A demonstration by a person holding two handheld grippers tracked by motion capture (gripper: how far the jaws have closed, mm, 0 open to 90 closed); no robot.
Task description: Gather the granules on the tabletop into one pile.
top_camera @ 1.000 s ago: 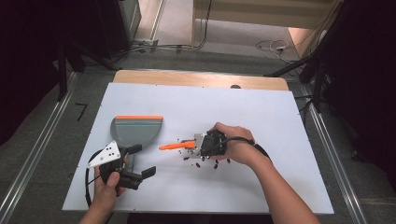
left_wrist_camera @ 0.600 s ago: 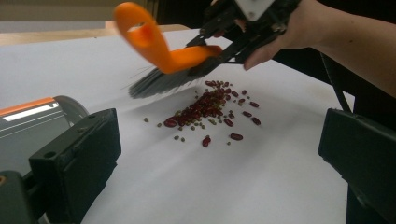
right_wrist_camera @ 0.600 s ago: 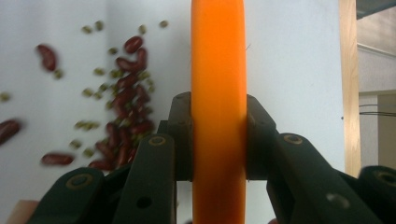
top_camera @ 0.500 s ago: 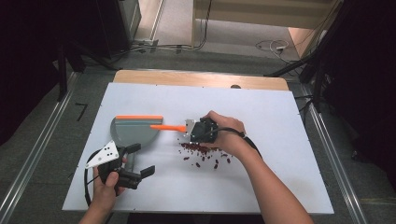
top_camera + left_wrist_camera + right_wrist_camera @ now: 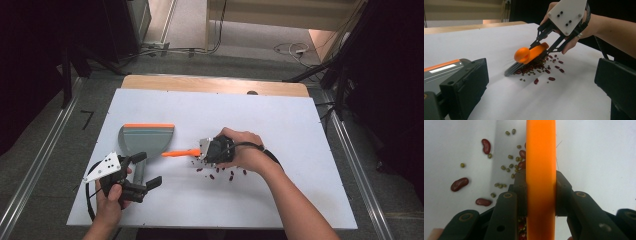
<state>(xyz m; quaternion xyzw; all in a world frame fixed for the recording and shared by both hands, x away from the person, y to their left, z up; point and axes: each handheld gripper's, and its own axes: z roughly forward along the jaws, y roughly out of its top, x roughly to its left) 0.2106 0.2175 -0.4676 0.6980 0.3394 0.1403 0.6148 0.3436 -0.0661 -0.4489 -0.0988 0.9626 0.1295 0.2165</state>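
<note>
A small brush with an orange handle (image 5: 179,153) and dark bristles (image 5: 512,68) is clamped in my right gripper (image 5: 206,150). The bristles rest on the white table at the edge of a scatter of red kidney beans (image 5: 220,173) and small green beans (image 5: 506,167). The handle (image 5: 541,157) runs straight up between the shut jaws of the right gripper (image 5: 541,185). A grey dustpan with an orange lip (image 5: 146,139) lies left of the brush. My left gripper (image 5: 149,169) stands open at the dustpan's handle (image 5: 139,167), its jaws wide apart.
The white table top (image 5: 280,120) has bare room to the right and at the far side. A wooden strip (image 5: 210,85) runs along its far edge. Metal rails (image 5: 350,150) flank the table, and cables (image 5: 290,49) lie on the floor beyond it.
Half a second ago my right gripper had carried the brush toward the far side, near the dustpan's lip. It has come back onto the bean pile. The left gripper has stayed put.
</note>
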